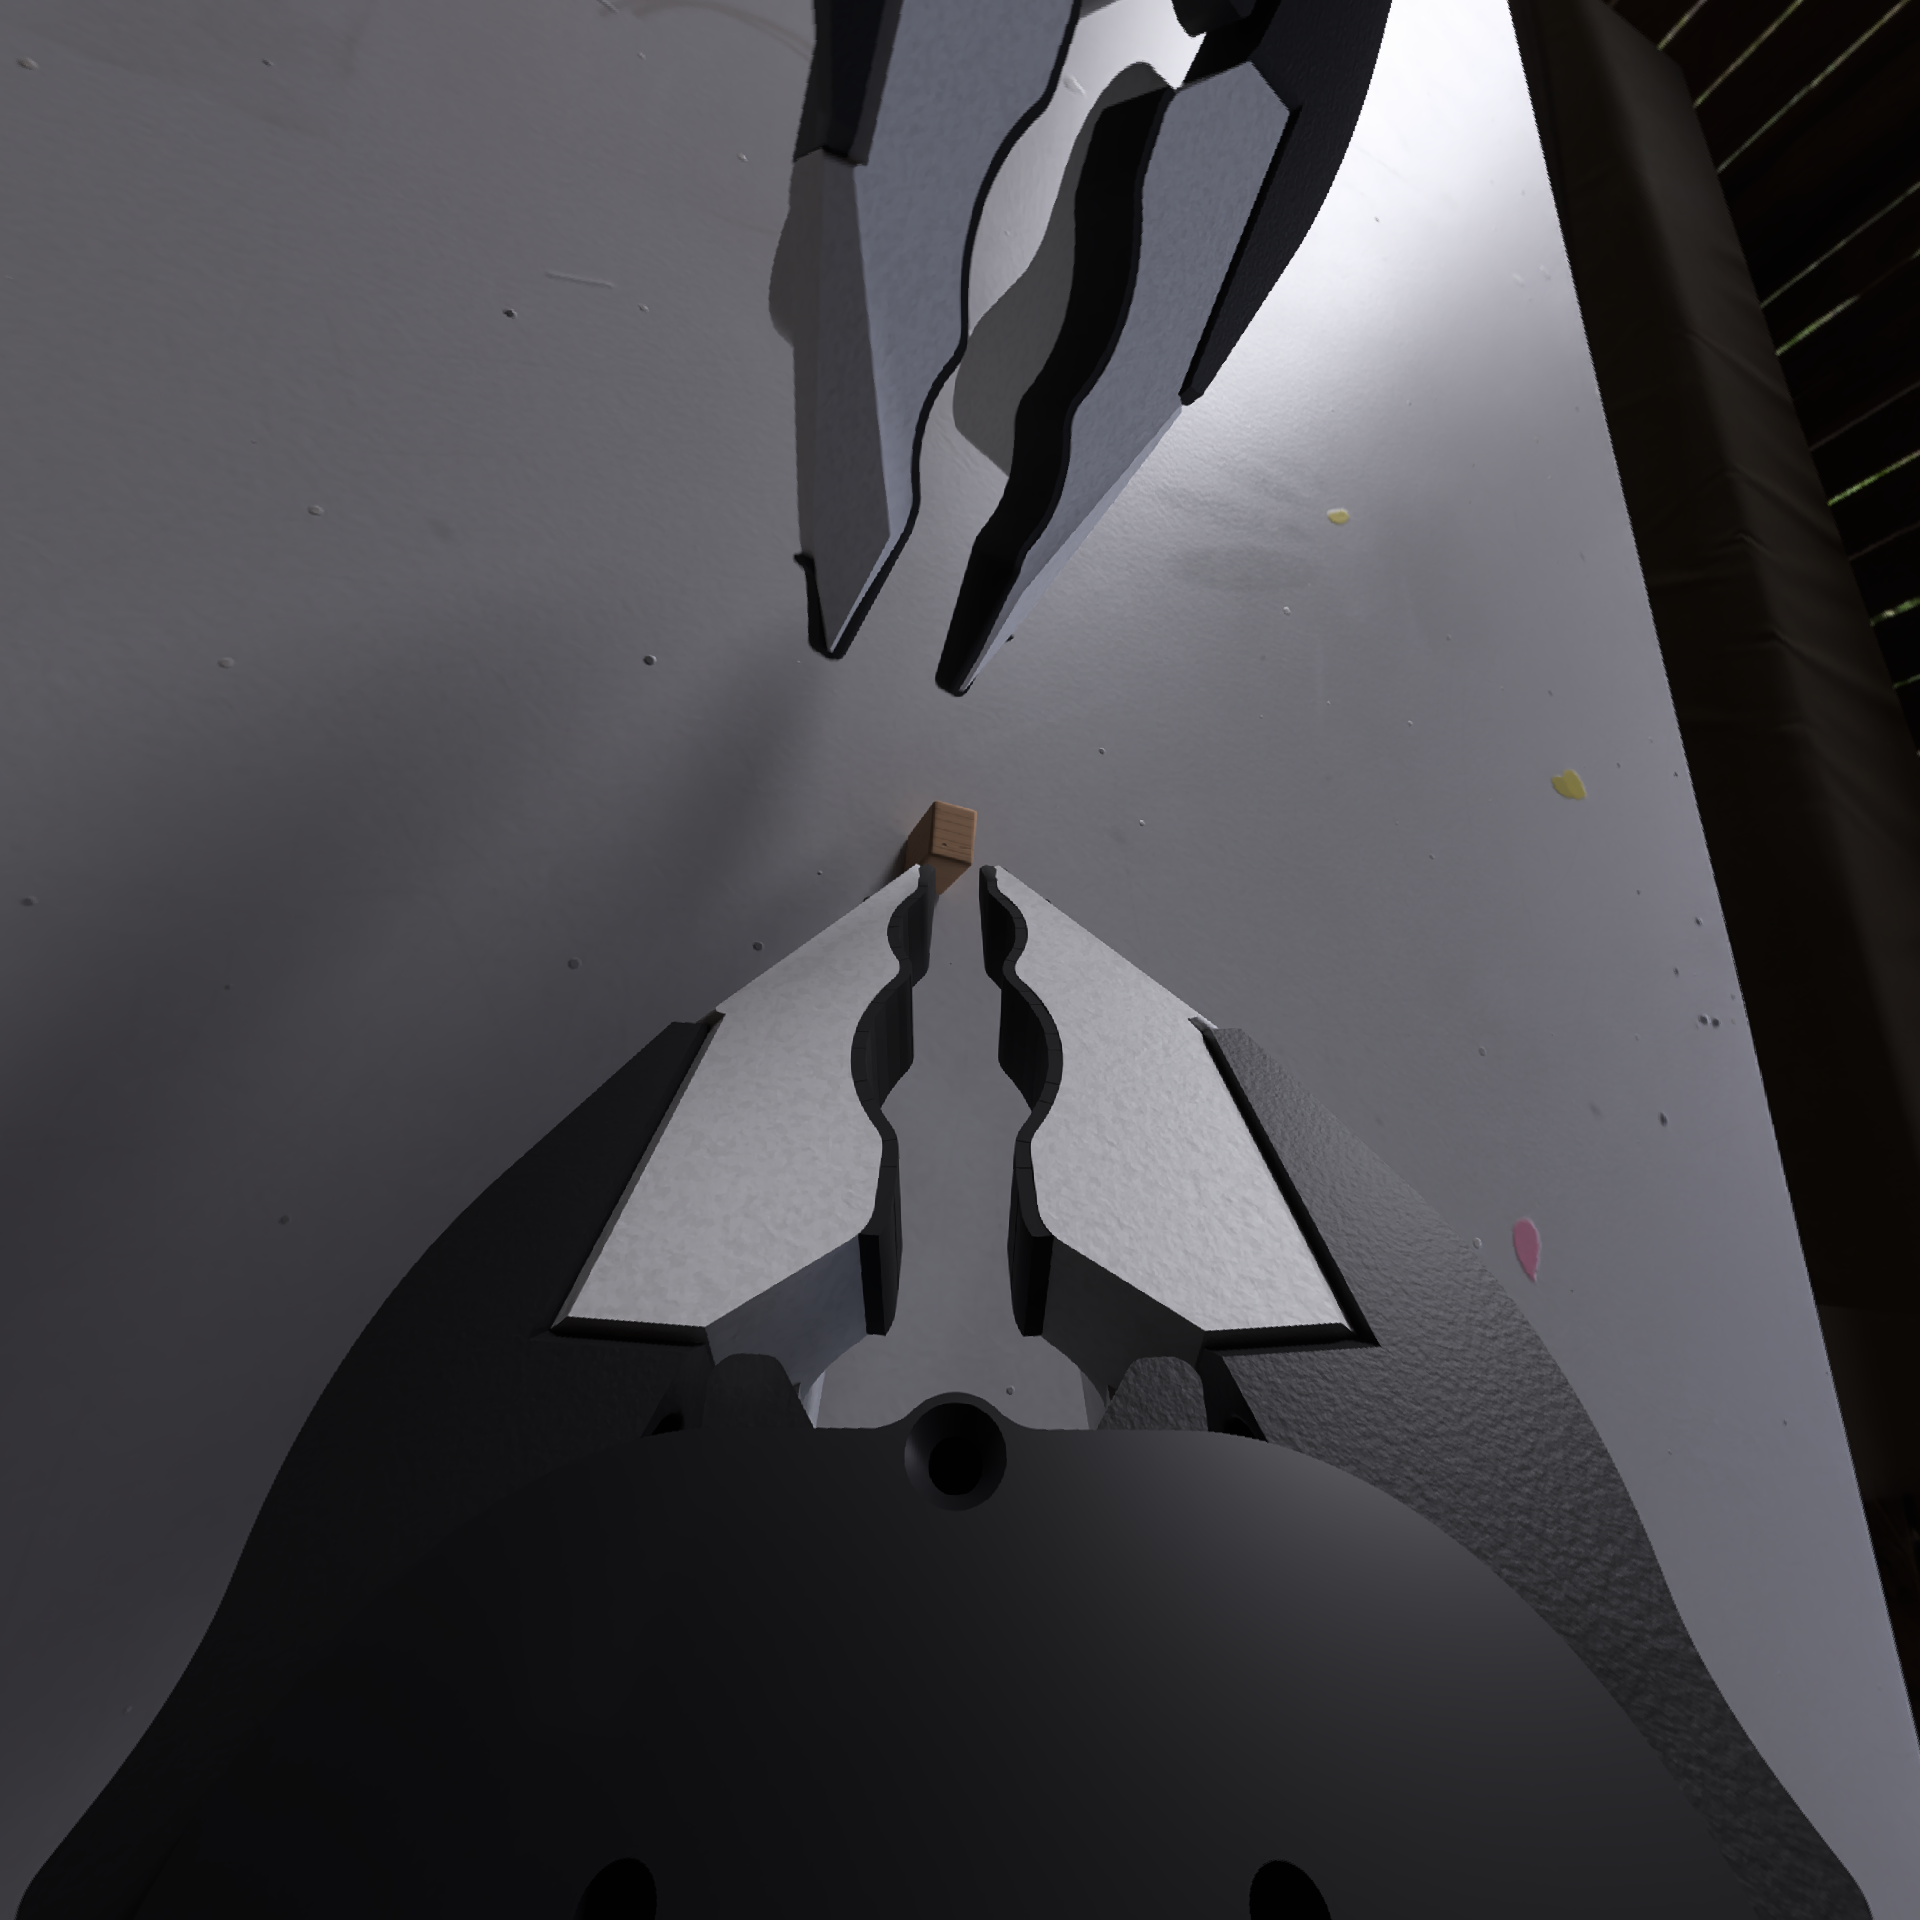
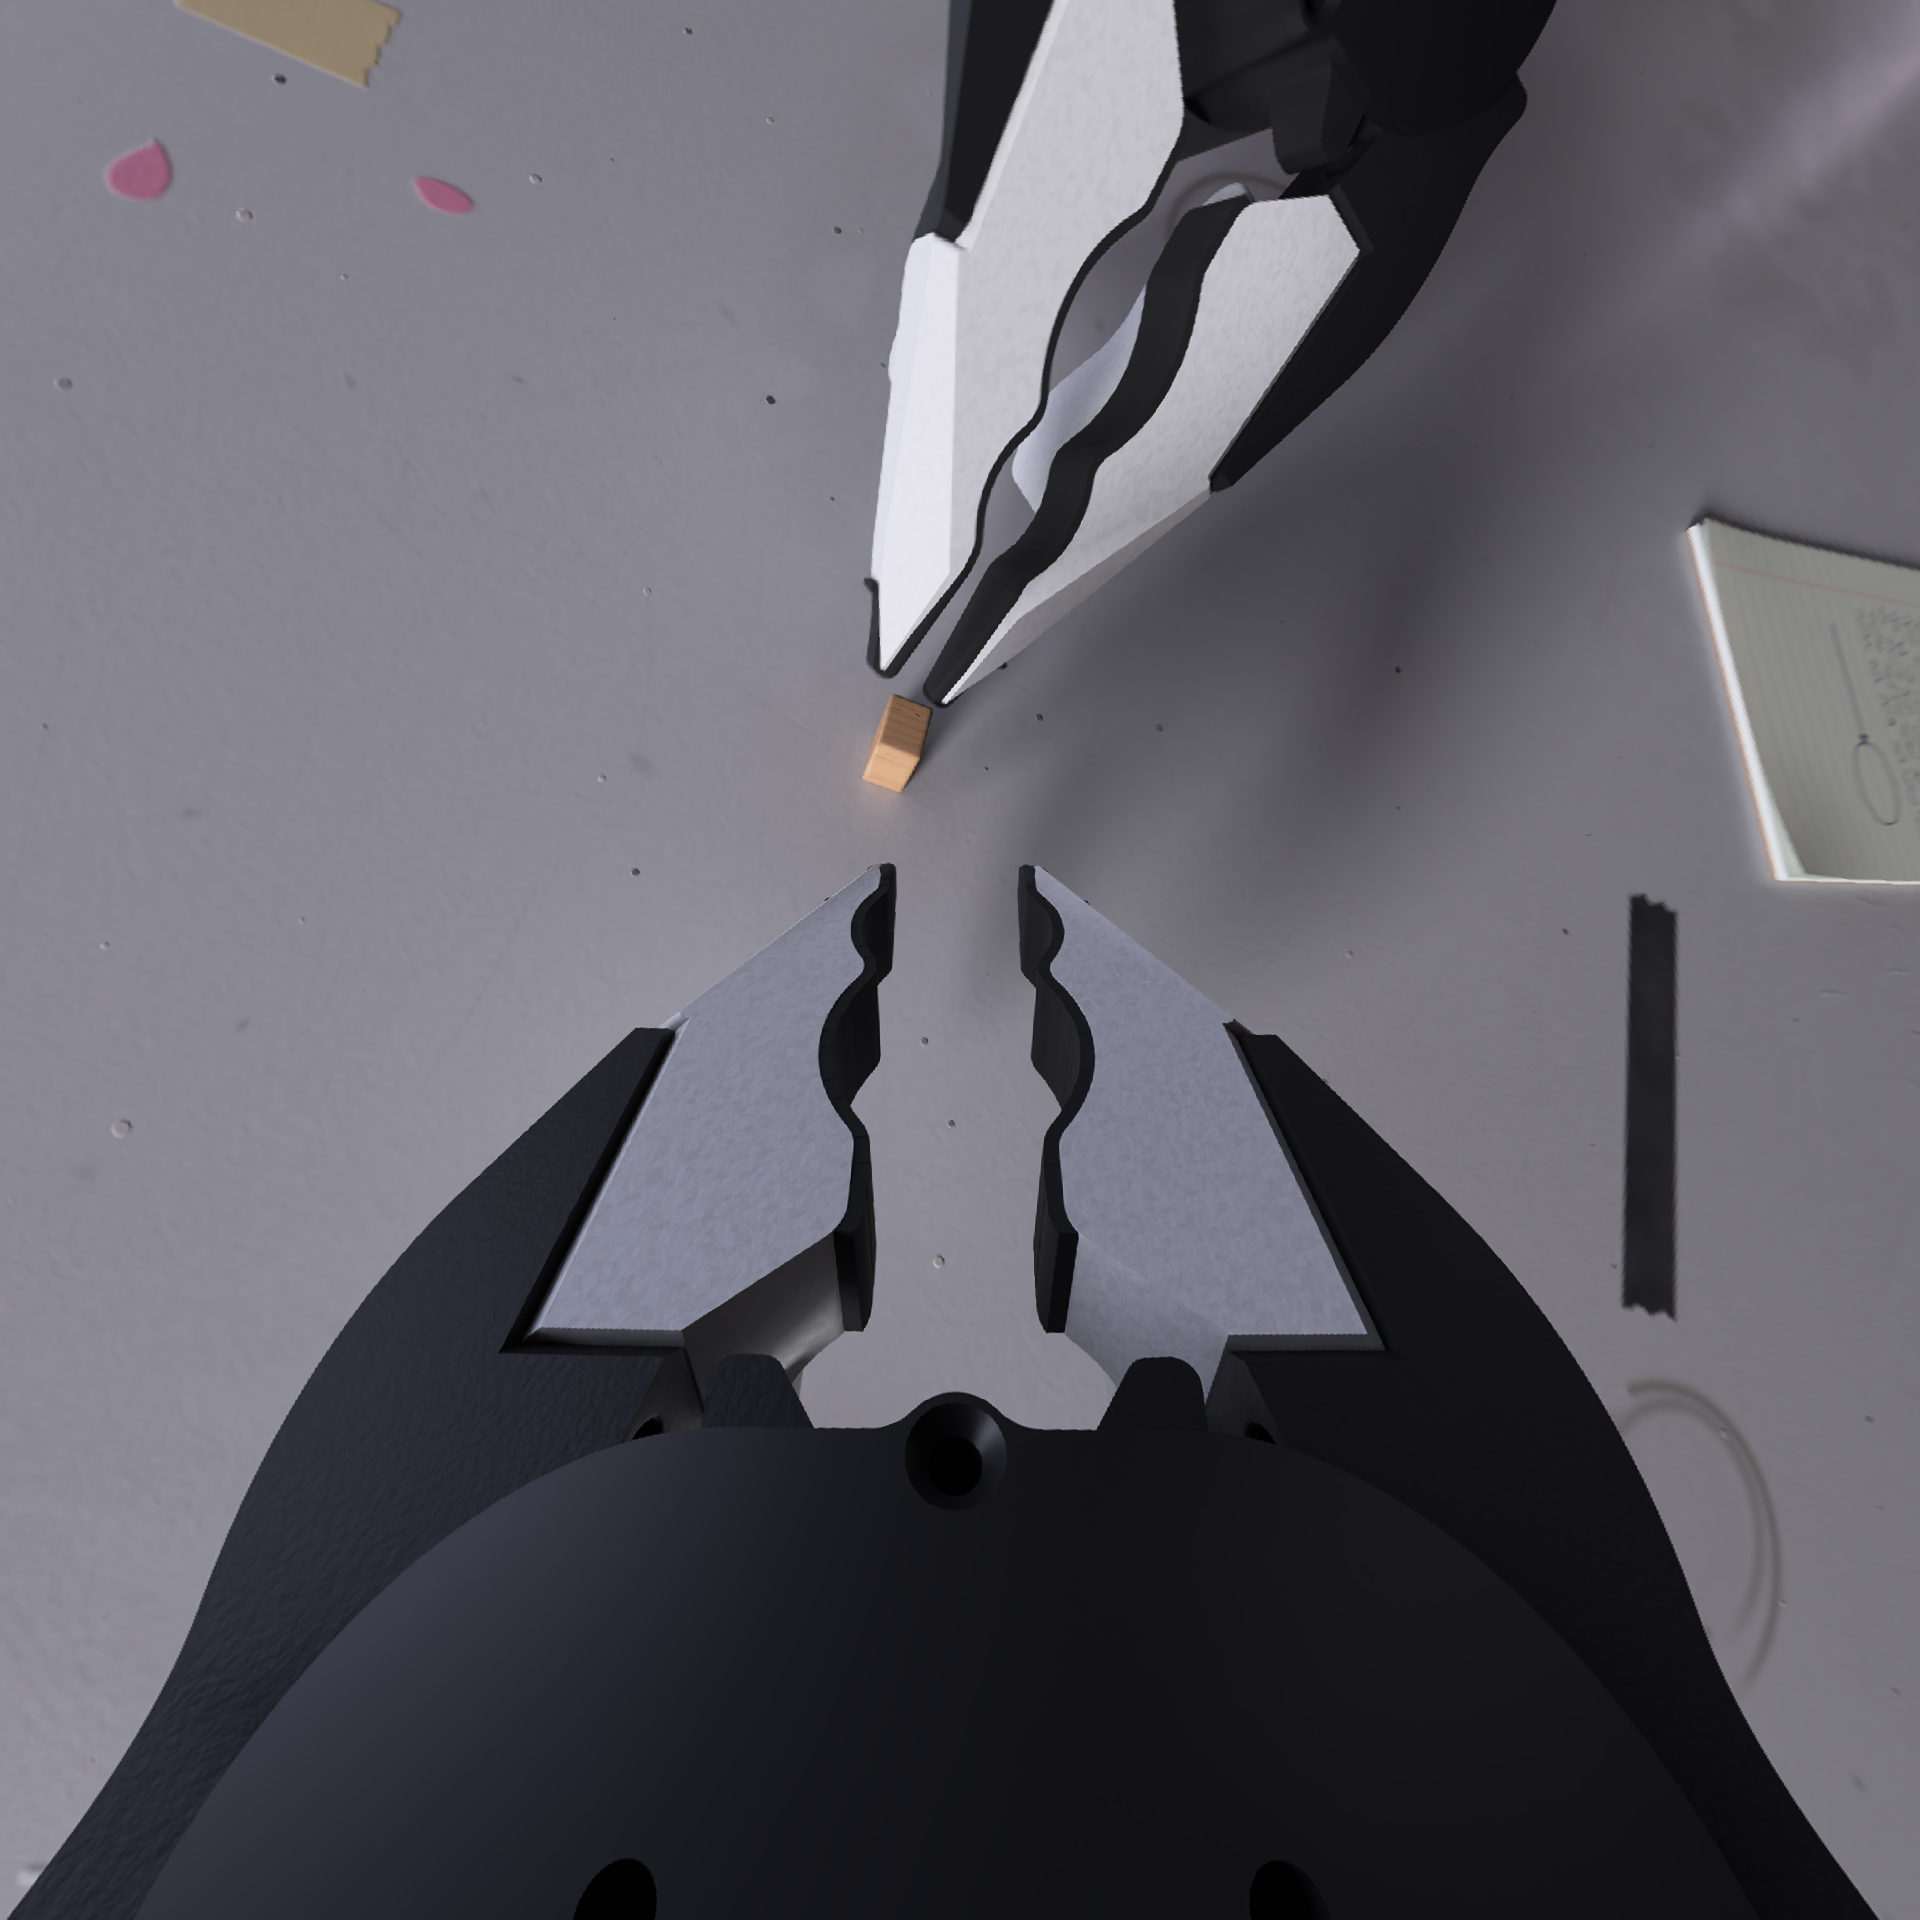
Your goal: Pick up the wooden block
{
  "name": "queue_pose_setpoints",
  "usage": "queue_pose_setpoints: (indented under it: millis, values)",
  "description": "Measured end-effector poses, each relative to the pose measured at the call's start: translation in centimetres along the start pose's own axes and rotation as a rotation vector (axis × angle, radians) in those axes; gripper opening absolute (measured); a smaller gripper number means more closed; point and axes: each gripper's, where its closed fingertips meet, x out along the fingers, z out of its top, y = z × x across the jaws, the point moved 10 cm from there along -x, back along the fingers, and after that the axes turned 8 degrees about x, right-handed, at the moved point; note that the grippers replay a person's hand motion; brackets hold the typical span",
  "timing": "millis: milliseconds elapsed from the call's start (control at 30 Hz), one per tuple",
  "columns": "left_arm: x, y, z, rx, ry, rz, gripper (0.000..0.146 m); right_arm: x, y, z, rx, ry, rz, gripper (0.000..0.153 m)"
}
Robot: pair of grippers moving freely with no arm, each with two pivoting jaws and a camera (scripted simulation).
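A small wooden block (image 1: pixel 941 834) is sitting on the grey tabletop (image 1: pixel 416 623), caught in the space between two grippers that are facing each other across it. The left gripper (image 1: pixel 954 875) is hovering with its tips just beside the block's near edge, its fingers (image 1: pixel 800 1091) parted by a narrow gap that looks only a little wider than the block itself; nothing is pinched between them. The right gripper (image 2: pixel 956 871) is waiting a short way off on the opposite side, its fingers (image 2: pixel 1143 1101) spread somewhat wider and holding nothing. From the right wrist view the block (image 2: pixel 896 756) is lying slightly left of that gripper's centreline, with the left gripper (image 2: pixel 906 681) almost touching its far end. The block is likely handling as a light, rigid piece with flat, fairly grippy faces, so crushing is no worry; being so small, it could skid or tip if one pad meets it first. Closing squarely on two opposite flat sides, low and centred, seems the safest hold. A notepad (image 2: pixel 1808 717), a strip of black tape (image 2: pixel 1650 1112) and pink paint spots (image 2: pixel 137 171) are lying well apart from it.
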Motion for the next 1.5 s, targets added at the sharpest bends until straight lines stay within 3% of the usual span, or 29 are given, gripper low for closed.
queue_pose_setpoints:
  millis: [200,467,667,1000,1067,1167,1500]
  values:
    - [0.7,-0.1,0.0,0.010,0.016,-0.004,0.008,0.9,-0.1,0.0,0.033,0.081,0.031,0.010]
    - [0.8,0.0,0.1,0.023,0.024,0.027,0.009,1.0,-0.3,-0.1,0.061,0.084,0.072,0.009]
    - [0.3,-0.1,0.2,0.063,0.021,0.049,0.017,0.7,-0.7,-0.3,0.075,0.081,0.090,0.011]
    - [1.6,-1.6,0.9,0.298,0.098,0.131,0.027,0.9,-1.3,-0.3,0.105,0.115,0.173,0.016]
    - [2.0,-1.6,0.9,0.324,0.133,0.153,0.025,1.0,-1.4,-0.3,0.115,0.120,0.192,0.012]
    - [2.1,-1.3,0.8,0.311,0.126,0.161,0.009,1.0,-1.5,-0.3,0.102,0.116,0.195,0.011]
    - [1.0,-2.0,1.4,0.404,0.019,0.103,0.009,0.0,-1.2,0.3,0.095,-0.029,0.236,0.011]
